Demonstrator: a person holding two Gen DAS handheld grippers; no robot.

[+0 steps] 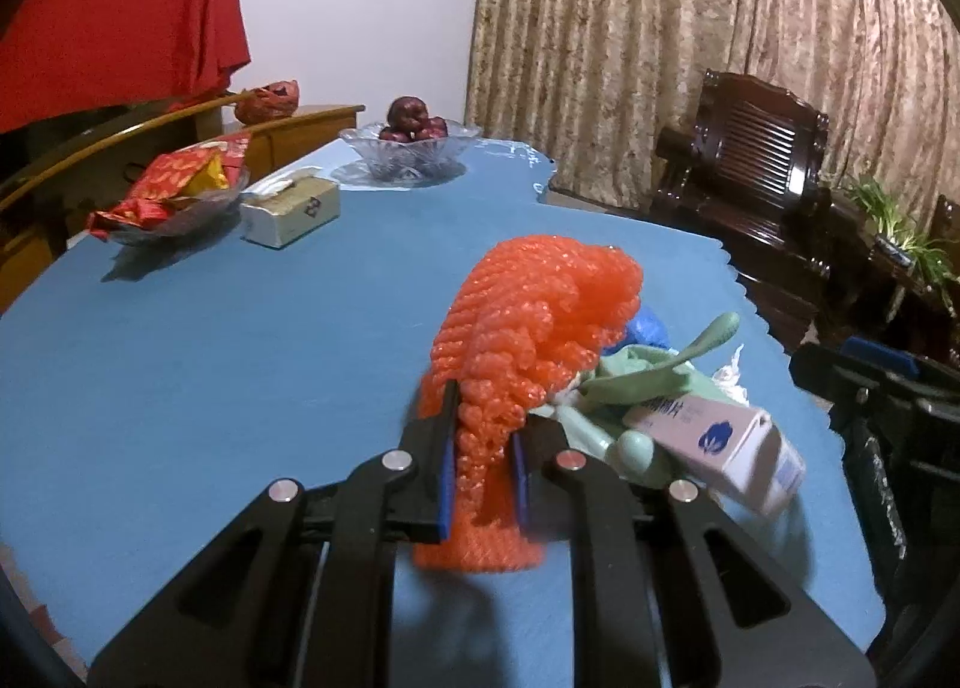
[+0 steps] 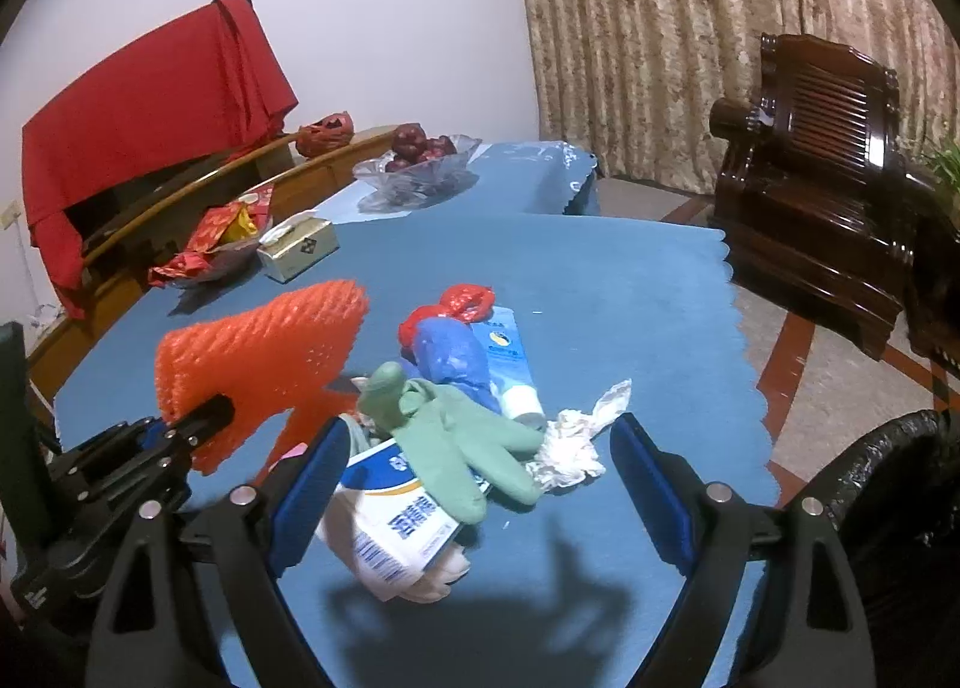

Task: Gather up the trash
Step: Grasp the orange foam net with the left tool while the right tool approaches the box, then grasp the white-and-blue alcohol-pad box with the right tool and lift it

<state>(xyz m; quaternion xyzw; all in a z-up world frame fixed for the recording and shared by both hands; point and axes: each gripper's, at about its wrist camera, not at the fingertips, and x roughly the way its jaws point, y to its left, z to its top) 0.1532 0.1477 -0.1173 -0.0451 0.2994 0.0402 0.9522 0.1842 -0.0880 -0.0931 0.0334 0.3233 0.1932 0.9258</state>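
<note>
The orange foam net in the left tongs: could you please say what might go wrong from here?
1. The left tongs pinch only the edge of the orange foam net; the soft mesh could slip out.
2. The net overlaps the green rubber glove and white carton; lifting may drag them.

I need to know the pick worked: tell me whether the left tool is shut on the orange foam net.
Shut on it. The left tool has its blue pads pressed into the orange foam mesh net, bunching it.
</note>
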